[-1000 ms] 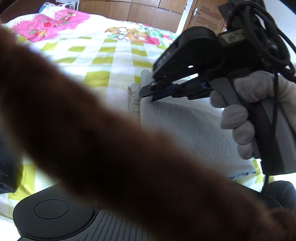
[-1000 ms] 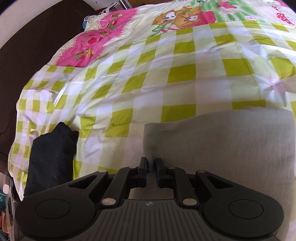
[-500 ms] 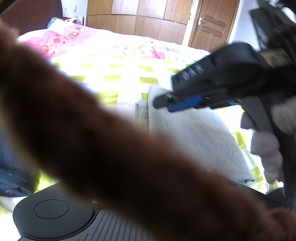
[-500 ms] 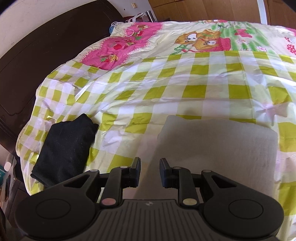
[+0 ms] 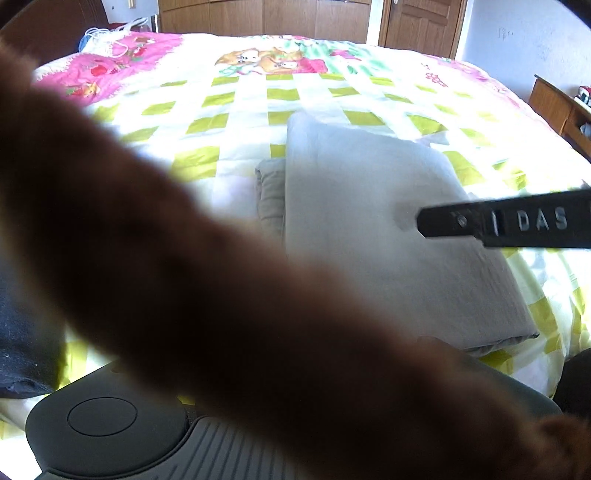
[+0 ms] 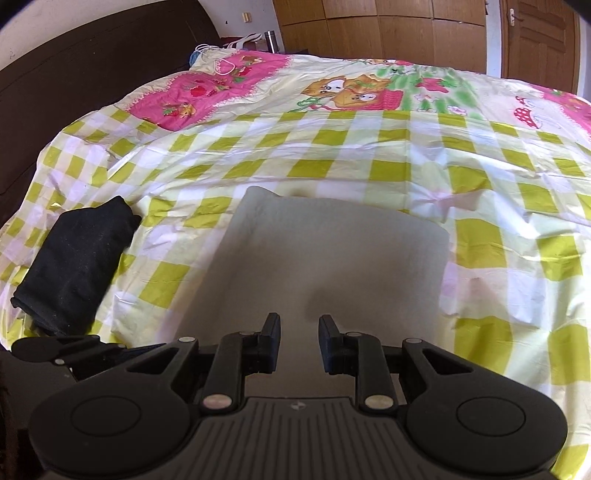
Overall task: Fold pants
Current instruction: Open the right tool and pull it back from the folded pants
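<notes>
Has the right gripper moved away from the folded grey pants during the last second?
Yes. The right gripper has lifted back and opened; the grey pants lie flat on the checked bedspread, released.

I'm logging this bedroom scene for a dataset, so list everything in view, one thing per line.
folded pants: one, light grey, middle of the bed
dark garment: one, black, folded, near the bed's left edge
bedspread: one, green-and-white check with pink cartoon panels, covering the bed
headboard: one, dark brown, left
wardrobe: one, brown wood, far wall
door: one, brown wood, far right
sleeve: one, brown, blurred, across the left wrist view
right gripper: black, open above the pants
left gripper: fingers hidden behind the sleeve
</notes>
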A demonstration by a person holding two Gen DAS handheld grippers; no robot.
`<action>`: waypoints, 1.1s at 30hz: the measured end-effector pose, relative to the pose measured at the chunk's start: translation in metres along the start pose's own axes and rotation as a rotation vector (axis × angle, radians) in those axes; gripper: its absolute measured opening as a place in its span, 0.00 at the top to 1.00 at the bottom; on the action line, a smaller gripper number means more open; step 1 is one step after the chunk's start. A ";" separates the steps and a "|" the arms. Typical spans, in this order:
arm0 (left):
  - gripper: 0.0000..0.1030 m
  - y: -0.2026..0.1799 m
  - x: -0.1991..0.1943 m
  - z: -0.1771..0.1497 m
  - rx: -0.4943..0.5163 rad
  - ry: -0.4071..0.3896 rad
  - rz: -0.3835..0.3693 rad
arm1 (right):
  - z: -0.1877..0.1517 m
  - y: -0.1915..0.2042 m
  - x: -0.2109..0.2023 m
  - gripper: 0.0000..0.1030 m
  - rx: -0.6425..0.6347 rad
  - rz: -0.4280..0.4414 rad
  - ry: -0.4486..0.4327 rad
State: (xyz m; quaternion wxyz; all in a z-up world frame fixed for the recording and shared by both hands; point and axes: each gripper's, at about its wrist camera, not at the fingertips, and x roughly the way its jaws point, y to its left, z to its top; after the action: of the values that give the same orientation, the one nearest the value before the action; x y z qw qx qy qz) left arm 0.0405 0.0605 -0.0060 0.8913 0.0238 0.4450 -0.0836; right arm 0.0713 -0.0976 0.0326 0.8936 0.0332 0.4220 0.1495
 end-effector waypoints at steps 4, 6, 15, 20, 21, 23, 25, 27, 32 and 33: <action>0.60 -0.012 -0.011 0.002 0.014 -0.048 0.005 | -0.011 -0.012 -0.012 0.63 0.014 -0.037 -0.018; 0.57 -0.021 -0.011 0.005 0.036 -0.067 0.012 | -0.016 -0.016 -0.016 0.63 0.024 -0.048 -0.021; 0.57 -0.016 -0.009 0.002 0.072 -0.049 0.099 | -0.035 -0.025 -0.017 0.63 0.041 -0.080 -0.007; 0.54 -0.005 -0.005 -0.004 0.033 -0.013 0.096 | -0.039 -0.022 -0.019 0.63 0.038 -0.079 -0.011; 0.54 -0.006 -0.008 -0.005 0.038 -0.025 0.096 | -0.040 -0.023 -0.019 0.63 0.038 -0.082 -0.012; 0.55 -0.007 -0.016 -0.004 0.046 -0.048 0.096 | -0.041 -0.023 -0.021 0.63 0.036 -0.085 -0.014; 0.55 -0.007 -0.023 -0.002 0.039 -0.071 0.088 | -0.042 -0.024 -0.022 0.63 0.037 -0.090 -0.016; 0.55 -0.009 -0.030 0.000 0.030 -0.098 0.080 | -0.043 -0.025 -0.022 0.63 0.043 -0.089 -0.017; 0.50 -0.013 -0.034 -0.002 0.063 -0.111 0.103 | -0.048 -0.029 -0.021 0.63 0.055 -0.089 -0.008; 0.50 -0.012 -0.031 -0.003 0.063 -0.091 0.104 | -0.049 -0.029 -0.020 0.63 0.056 -0.091 -0.005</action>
State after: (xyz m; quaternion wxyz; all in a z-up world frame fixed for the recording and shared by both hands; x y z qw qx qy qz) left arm 0.0179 0.0530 0.0169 0.9125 0.0709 0.3994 -0.0522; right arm 0.0286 -0.1349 0.0106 0.8991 0.0393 0.4250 0.0969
